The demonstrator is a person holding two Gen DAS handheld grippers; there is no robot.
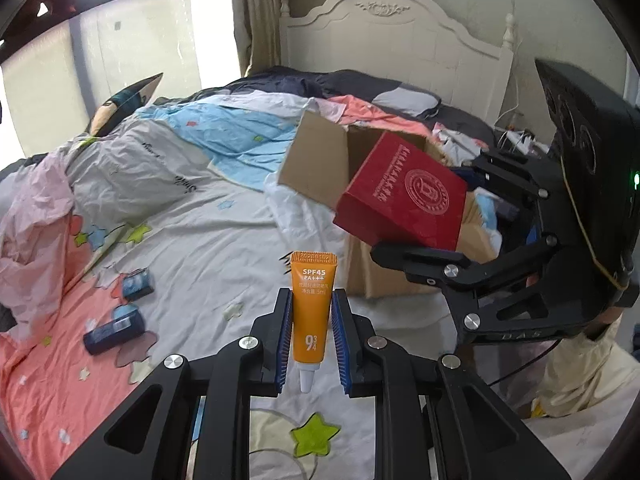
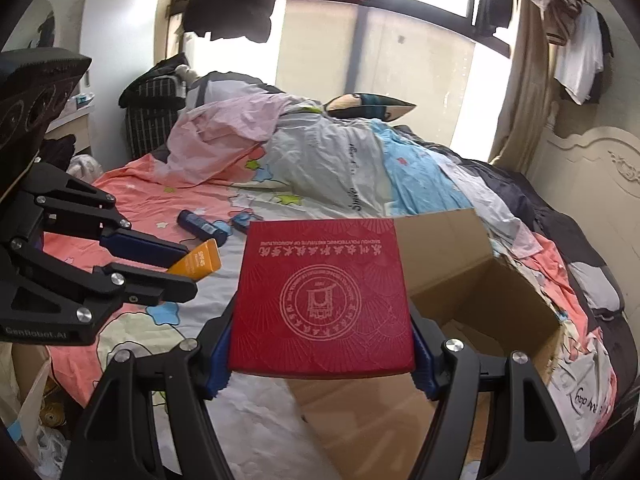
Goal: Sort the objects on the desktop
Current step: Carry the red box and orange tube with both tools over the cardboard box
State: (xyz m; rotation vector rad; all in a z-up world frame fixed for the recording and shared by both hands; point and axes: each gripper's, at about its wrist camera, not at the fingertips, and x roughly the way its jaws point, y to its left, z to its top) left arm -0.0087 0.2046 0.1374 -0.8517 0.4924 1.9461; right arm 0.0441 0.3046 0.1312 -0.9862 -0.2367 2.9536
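Observation:
My left gripper (image 1: 311, 300) is shut on a small orange sunscreen tube (image 1: 314, 276), held upright with its white cap pointing down, above the bed sheet. In the right wrist view the left gripper (image 2: 188, 270) shows at the left with the orange tube (image 2: 200, 264) sticking out of it. My right gripper (image 2: 322, 314) is shut on a flat red gift box (image 2: 324, 280) with a white round emblem, its blue pads pressing on both sides. The red box (image 1: 400, 196) hangs over the open cardboard box (image 2: 460, 264), in the right gripper (image 1: 428, 204).
The cardboard box (image 1: 312, 160) stands open on a bed with a crumpled quilt (image 1: 132, 168). Dark blue items (image 1: 114, 330) (image 1: 136, 284) lie on the pink sheet at the left. A white headboard (image 1: 392, 28) is behind, with clothes piled beside the box.

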